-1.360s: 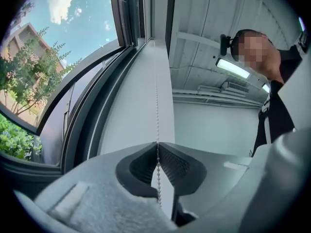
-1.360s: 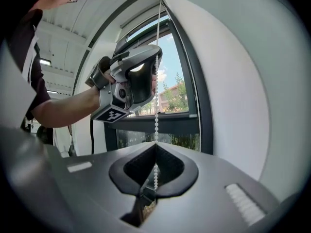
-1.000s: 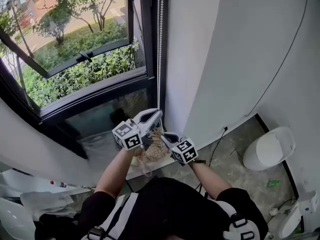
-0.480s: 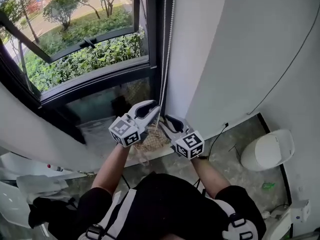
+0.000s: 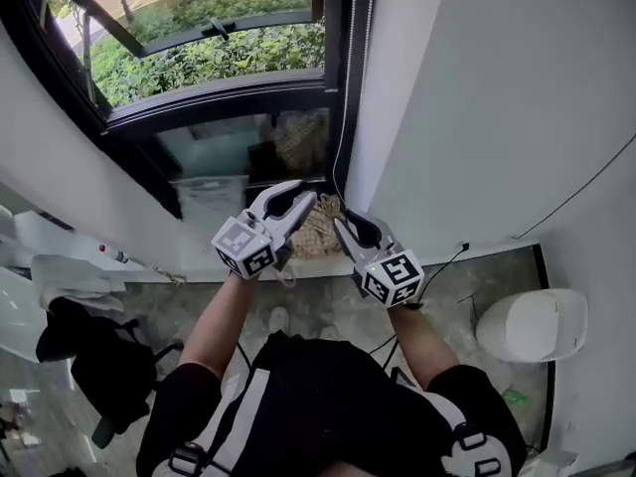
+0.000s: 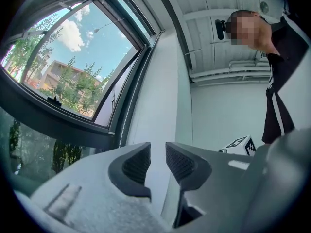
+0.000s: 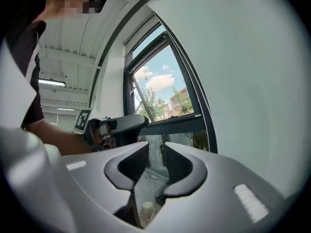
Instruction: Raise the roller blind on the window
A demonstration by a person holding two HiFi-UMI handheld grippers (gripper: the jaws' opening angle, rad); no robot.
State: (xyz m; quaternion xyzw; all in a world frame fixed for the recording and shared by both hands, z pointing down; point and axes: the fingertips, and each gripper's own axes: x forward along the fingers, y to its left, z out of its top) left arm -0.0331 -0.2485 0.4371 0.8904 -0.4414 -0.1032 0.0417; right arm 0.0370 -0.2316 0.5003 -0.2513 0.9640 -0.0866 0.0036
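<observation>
A thin bead chain (image 5: 350, 87) hangs down the dark window frame (image 5: 333, 28) beside the white wall. It also shows in the right gripper view as a dotted line, the chain (image 7: 205, 108), at the frame's right edge. My left gripper (image 5: 301, 200) is open just left of the chain's lower end; its jaws have just been opening and nothing lies between its pads (image 6: 137, 164). My right gripper (image 5: 343, 225) is open below the chain, empty, its jaws opened wide and then drawn in slightly. The blind's fabric is out of the head view.
A woven basket (image 5: 316, 232) sits on the sill between the grippers. The white wall (image 5: 477, 97) stands close on the right, with a cable (image 5: 449, 258) running to the floor. A white round bin (image 5: 532, 324) is at the right, a black chair (image 5: 94, 351) at the left.
Both grippers were shut at the chain's lower end a second ago; both have let go and stand open. The right one has risen, and the head view has tilted further down.
</observation>
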